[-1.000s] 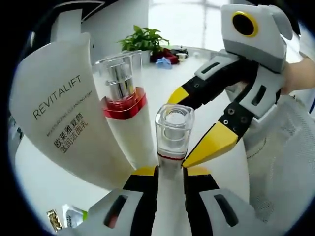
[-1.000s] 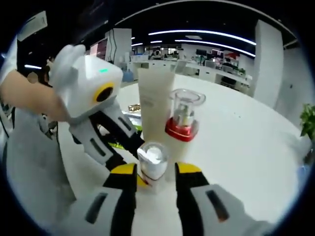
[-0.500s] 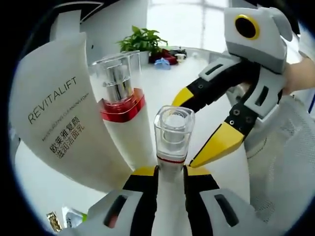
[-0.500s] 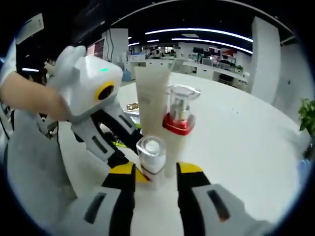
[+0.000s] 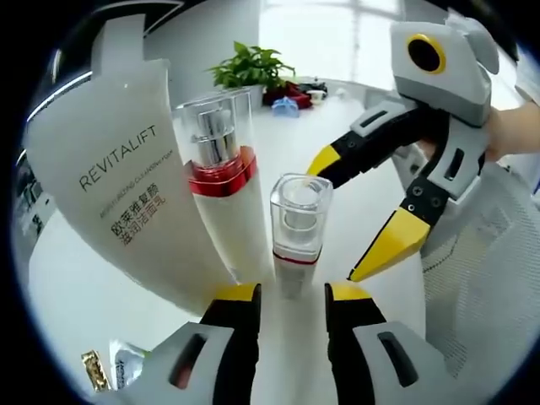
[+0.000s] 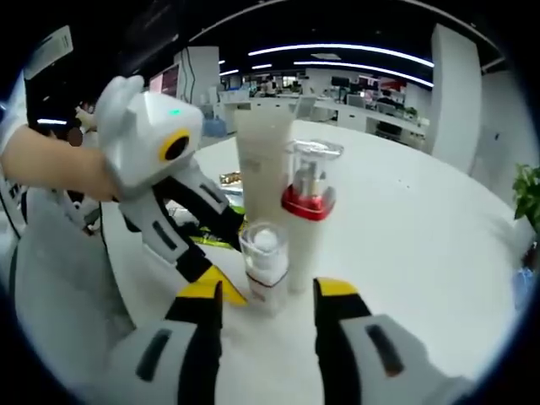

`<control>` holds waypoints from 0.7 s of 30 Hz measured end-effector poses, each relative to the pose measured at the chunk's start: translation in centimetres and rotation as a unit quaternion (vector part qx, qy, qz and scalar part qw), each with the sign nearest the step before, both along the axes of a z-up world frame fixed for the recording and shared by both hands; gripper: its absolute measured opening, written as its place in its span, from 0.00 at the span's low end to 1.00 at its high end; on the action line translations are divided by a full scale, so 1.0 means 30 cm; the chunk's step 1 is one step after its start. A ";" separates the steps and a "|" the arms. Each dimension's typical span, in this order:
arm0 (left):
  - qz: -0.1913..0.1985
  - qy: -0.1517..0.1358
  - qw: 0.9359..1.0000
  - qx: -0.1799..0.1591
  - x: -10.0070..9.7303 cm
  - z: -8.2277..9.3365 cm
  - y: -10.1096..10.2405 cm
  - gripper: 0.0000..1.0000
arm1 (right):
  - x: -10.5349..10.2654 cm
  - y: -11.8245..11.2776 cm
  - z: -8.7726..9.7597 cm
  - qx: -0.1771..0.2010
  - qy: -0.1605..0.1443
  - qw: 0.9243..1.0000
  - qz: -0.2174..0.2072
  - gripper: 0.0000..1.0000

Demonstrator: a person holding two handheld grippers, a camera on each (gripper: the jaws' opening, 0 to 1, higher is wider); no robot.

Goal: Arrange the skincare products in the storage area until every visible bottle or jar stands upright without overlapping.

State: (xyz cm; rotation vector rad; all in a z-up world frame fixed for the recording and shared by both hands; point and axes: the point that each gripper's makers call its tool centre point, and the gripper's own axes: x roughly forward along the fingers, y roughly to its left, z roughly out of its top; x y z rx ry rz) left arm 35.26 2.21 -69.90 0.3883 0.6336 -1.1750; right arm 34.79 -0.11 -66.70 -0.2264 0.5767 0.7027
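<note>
The small clear-capped bottle stands upright on the white table, just beyond the left gripper, whose yellow tips are apart and not touching it. The right gripper is also spread wide before it. The pump bottle and white tube stand beside it

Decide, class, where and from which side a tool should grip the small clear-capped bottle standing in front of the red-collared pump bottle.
Grip the small clear-capped bottle low on its white body, below the red band, coming straight in level from the open front. The pump bottle and Revitalift tube crowd its far side, and the square clear cap probably offers a slicker hold.
</note>
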 end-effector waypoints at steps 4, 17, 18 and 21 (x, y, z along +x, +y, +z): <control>0.014 0.004 1.000 0.001 -0.017 0.004 0.034 0.31 | -0.023 0.004 -0.001 0.002 0.005 1.000 0.002 0.52; 0.111 0.034 0.993 -0.005 -0.056 0.040 0.184 0.50 | -0.113 0.013 -0.006 0.013 0.033 0.999 0.004 0.69; 0.119 0.036 0.992 -0.005 -0.060 0.042 0.195 0.52 | -0.117 0.012 -0.002 0.015 0.033 0.999 0.003 0.70; 0.141 0.042 0.989 -0.007 -0.073 0.049 0.232 0.56 | -0.130 0.012 0.016 0.030 0.032 0.999 0.000 0.73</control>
